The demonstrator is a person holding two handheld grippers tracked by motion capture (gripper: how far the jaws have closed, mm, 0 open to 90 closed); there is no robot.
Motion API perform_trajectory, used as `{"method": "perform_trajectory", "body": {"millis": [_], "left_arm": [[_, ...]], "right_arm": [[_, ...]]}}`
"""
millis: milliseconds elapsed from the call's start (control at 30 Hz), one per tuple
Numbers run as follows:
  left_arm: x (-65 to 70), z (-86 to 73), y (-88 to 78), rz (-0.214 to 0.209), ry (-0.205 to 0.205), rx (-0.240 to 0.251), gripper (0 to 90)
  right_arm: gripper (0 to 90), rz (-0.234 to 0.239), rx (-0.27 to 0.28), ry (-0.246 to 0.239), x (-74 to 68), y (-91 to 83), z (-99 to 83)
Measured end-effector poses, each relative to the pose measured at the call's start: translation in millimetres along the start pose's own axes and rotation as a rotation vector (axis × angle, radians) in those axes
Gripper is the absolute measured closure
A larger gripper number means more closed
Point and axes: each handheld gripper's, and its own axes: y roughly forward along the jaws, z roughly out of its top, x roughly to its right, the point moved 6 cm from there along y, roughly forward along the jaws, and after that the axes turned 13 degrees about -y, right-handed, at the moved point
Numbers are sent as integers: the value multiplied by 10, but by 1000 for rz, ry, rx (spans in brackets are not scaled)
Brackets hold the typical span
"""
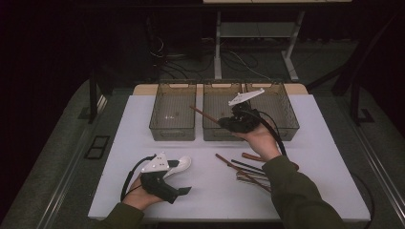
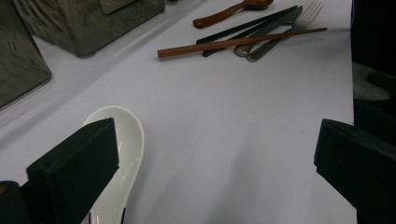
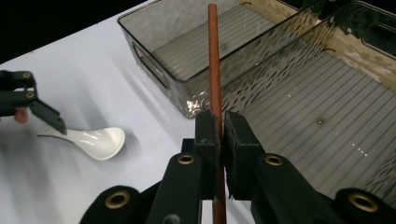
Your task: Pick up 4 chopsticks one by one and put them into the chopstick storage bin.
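Observation:
My right gripper (image 1: 224, 122) is held above the front wall of the middle bin (image 1: 210, 131), shut on a brown chopstick (image 1: 203, 113) that sticks out to the upper left. In the right gripper view the chopstick (image 3: 214, 56) is pinched between the jaws of my right gripper (image 3: 220, 126) and runs straight ahead over the bins. My left gripper (image 1: 182, 177) rests low at the table's front left, open, beside a white ceramic spoon (image 1: 183, 164). In the left gripper view the spoon (image 2: 123, 135) lies partly behind the left jaw, with nothing between the jaws of my left gripper (image 2: 215, 149).
Three clear dark bins stand in a row at the back: left bin (image 1: 172, 129), middle, right bin (image 1: 286, 126). On the table's front right lies a loose pile of utensils (image 1: 243, 169): another brown chopstick (image 2: 233, 43), a brown spoon (image 2: 229, 11), dark sticks, a fork (image 2: 310, 10).

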Motion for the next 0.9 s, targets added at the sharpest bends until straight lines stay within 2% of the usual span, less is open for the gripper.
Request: {"method": "perform_trajectory", "body": {"millis": [900], "left_arm": [[12, 6, -8, -11, -5, 9, 0]], "right_arm": [[845, -19, -52, 5, 102, 493, 471]]}}
